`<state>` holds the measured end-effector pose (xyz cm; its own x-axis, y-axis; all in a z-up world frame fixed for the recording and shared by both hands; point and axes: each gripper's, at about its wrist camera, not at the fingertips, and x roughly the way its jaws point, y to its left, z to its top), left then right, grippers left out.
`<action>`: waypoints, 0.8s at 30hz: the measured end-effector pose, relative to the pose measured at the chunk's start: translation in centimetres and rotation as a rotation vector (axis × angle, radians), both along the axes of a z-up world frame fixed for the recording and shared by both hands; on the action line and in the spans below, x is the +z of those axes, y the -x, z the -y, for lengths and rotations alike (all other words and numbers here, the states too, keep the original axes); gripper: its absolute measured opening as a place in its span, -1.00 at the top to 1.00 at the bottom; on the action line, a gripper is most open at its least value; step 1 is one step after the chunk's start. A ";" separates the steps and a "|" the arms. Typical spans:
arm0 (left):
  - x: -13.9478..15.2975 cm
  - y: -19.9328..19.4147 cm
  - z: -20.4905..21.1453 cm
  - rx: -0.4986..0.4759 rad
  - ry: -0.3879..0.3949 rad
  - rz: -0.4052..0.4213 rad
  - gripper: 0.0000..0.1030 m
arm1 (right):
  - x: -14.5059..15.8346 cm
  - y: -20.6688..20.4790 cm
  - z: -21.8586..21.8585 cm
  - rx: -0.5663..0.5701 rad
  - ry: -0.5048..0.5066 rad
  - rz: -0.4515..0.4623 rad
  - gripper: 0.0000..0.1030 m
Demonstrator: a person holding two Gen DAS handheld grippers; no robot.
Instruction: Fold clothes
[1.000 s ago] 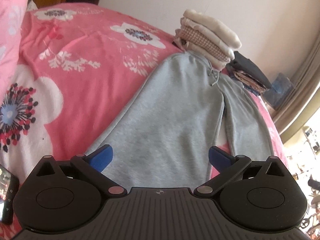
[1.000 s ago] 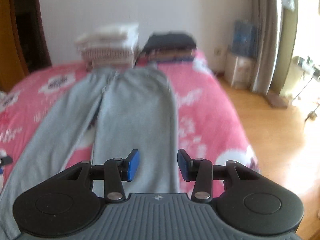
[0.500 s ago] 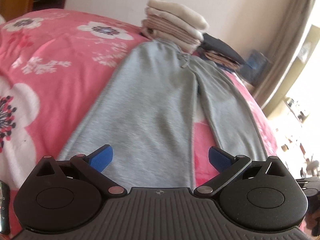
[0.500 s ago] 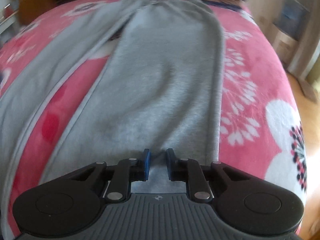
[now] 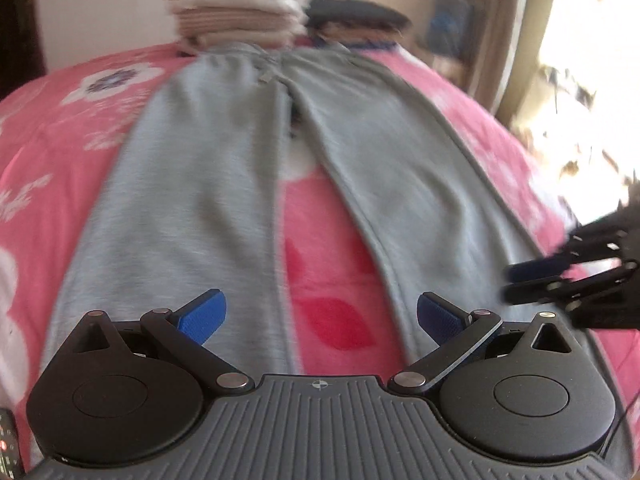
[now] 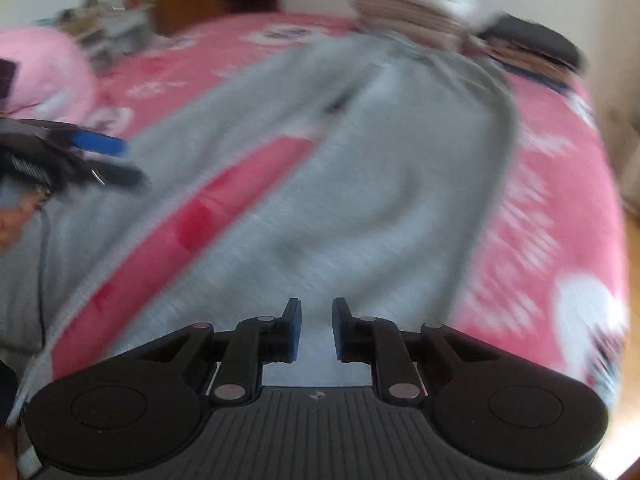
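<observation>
Right wrist view: motion-blurred grey sweatpants (image 6: 360, 184), hem hidden beneath right hand-held gripper (image 6: 316, 330).

A bed (image 5: 460, 104) in pink floral bedding is carrying spread grey sweatpants (image 5: 192, 184) and two folded stacks (image 5: 236, 12).

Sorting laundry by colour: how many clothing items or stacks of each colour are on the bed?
Grey cotton sweatpants: 1
Cream and beige folded stack: 1
Dark folded stack: 1
Total: 3
</observation>
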<state>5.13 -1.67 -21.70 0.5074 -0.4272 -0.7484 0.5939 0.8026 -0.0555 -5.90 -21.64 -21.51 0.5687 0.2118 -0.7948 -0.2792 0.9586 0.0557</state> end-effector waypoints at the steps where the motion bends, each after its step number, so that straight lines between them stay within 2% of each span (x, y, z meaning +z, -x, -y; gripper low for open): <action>1: -0.4 0.5 1.1 -0.022 -0.030 0.010 -0.99 | -0.7 -0.3 -0.6 0.039 0.001 -0.002 0.66; 3: -1.4 1.1 2.7 -0.039 -0.097 0.027 -0.98 | -2.6 0.7 -0.5 0.092 0.045 -0.038 0.66; 4: -2.0 1.4 3.3 -0.053 -0.134 0.035 -0.98 | -3.2 2.0 0.4 0.099 0.047 -0.028 0.65; 7: -2.9 2.2 3.8 -0.077 -0.203 0.050 -0.98 | -3.2 6.2 4.1 0.038 -0.009 -0.049 0.65; 9: -3.4 2.4 3.8 -0.077 -0.240 0.054 -0.98 | -2.7 8.0 5.4 0.019 -0.006 -0.078 0.65; 11: -3.7 2.3 3.8 -0.066 -0.259 0.054 -0.98 | -1.9 8.3 5.8 0.021 0.005 -0.089 0.65; 14: -3.9 2.3 4.0 -0.046 -0.273 0.049 -0.98 | -0.8 7.0 4.6 0.060 0.001 0.009 0.65; 16: -3.7 2.3 4.3 -0.041 -0.284 0.054 -0.98 | -1.2 5.4 3.2 0.098 -0.014 0.042 0.65; 18: -3.7 2.7 4.6 -0.046 -0.301 0.068 -0.98 | -2.6 5.5 2.1 0.145 -0.022 -0.009 0.65; 19: -3.6 2.9 4.7 -0.049 -0.309 0.074 -0.98 | -3.3 6.3 1.7 0.167 -0.009 -0.030 0.64; 21: -3.7 3.1 4.6 -0.057 -0.315 0.078 -0.98 | -3.8 9.8 1.6 0.204 0.025 -0.004 0.64; 24: -3.8 3.2 4.4 -0.064 -0.321 0.074 -0.99 | -3.3 14.6 2.1 0.249 0.012 -0.081 0.63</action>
<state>1.97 -6.03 -25.52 0.5452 -0.2089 -0.8119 0.6369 0.7329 0.2391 -20.50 -23.75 -24.81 0.4347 0.3271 -0.8391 -0.5013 0.8619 0.0763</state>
